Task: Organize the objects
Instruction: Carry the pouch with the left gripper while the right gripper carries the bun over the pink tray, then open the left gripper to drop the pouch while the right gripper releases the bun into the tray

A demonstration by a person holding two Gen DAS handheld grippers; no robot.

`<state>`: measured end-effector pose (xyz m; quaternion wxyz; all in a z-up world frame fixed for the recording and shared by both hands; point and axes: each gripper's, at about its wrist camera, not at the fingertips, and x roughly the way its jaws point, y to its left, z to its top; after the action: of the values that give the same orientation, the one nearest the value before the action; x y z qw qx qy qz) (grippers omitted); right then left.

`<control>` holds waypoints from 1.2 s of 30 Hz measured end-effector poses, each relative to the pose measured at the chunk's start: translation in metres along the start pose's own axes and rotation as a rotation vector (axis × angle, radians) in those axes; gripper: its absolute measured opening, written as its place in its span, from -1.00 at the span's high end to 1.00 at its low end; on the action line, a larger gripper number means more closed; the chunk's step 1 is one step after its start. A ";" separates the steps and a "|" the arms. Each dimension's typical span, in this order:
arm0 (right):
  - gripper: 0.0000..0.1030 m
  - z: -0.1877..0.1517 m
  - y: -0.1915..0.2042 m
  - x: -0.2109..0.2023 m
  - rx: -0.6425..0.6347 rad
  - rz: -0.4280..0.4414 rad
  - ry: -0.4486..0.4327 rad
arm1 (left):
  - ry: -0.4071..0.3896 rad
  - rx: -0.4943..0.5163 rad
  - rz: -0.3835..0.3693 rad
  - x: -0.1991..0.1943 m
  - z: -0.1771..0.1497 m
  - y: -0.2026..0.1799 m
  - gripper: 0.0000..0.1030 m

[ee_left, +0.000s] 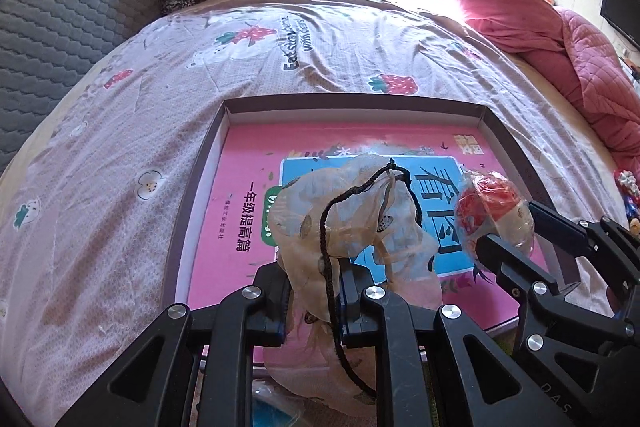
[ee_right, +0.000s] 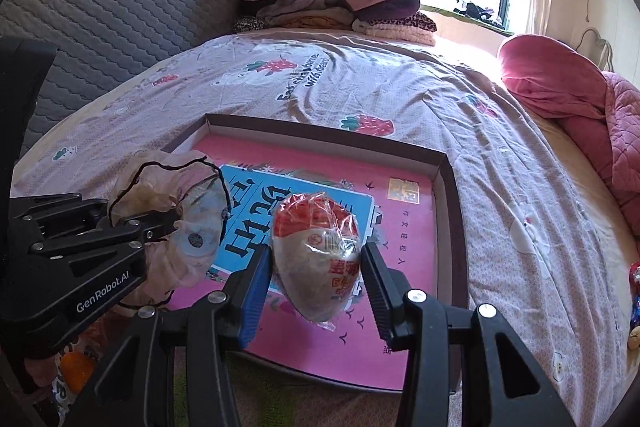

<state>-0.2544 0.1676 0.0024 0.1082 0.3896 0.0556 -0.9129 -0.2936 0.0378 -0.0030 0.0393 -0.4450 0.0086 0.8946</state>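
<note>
Two items held above the near edge of the shallow box (ee_right: 452, 187) on the bed (ee_left: 120, 187): my left gripper (ee_left: 312, 303) clamped on a limp organza pouch (ee_left: 352, 223), my right gripper (ee_right: 316, 283) clamped on a plastic-wrapped egg-shaped packet (ee_right: 320, 251). Pouch soft, light; packet slick, probably crushable, best held mid-belly. Pouch contents indistinct; pink book (ee_right: 400, 227) partly covered.

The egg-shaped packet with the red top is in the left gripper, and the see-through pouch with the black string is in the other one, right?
Not quite. The egg-shaped packet sits between the fingers of the right gripper, as the right wrist view shows. The left gripper is the one pinching the see-through pouch with the black string, seen in the left wrist view.
</note>
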 end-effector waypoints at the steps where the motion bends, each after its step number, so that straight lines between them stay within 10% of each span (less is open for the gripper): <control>1: 0.11 -0.001 0.000 0.003 -0.003 -0.005 0.013 | 0.008 0.000 0.008 0.003 0.001 0.000 0.65; 36: 0.09 0.015 -0.009 -0.016 0.037 -0.004 -0.030 | 0.122 -0.045 -0.006 0.002 0.024 0.014 -0.05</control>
<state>-0.2559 0.1758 0.0243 0.1000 0.3777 0.0378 -0.9197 -0.3147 0.0255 0.0096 0.0313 -0.4994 -0.0104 0.8658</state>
